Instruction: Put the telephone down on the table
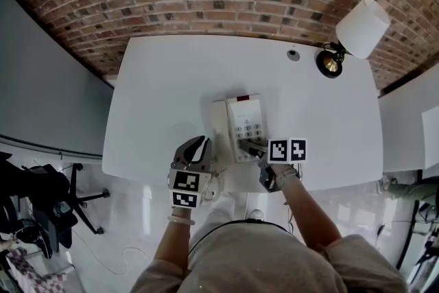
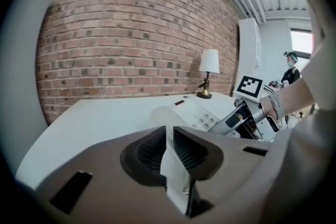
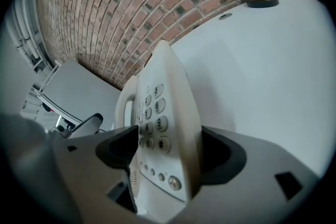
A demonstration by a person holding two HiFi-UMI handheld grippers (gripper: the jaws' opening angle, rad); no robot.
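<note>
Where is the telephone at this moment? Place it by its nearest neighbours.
In the head view the telephone lies on the white table, around the middle and toward the near edge, with its near end between the jaws of the right claw.

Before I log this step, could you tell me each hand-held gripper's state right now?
Left hand-held gripper: closed, empty.
Right hand-held gripper: open, phone between its jaws.

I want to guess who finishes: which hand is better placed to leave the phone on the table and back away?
Right. The right tool has the telephone between its jaws, already on the table, so it probably only needs to back off. The left tool is beside it, jaws together, empty.
</note>
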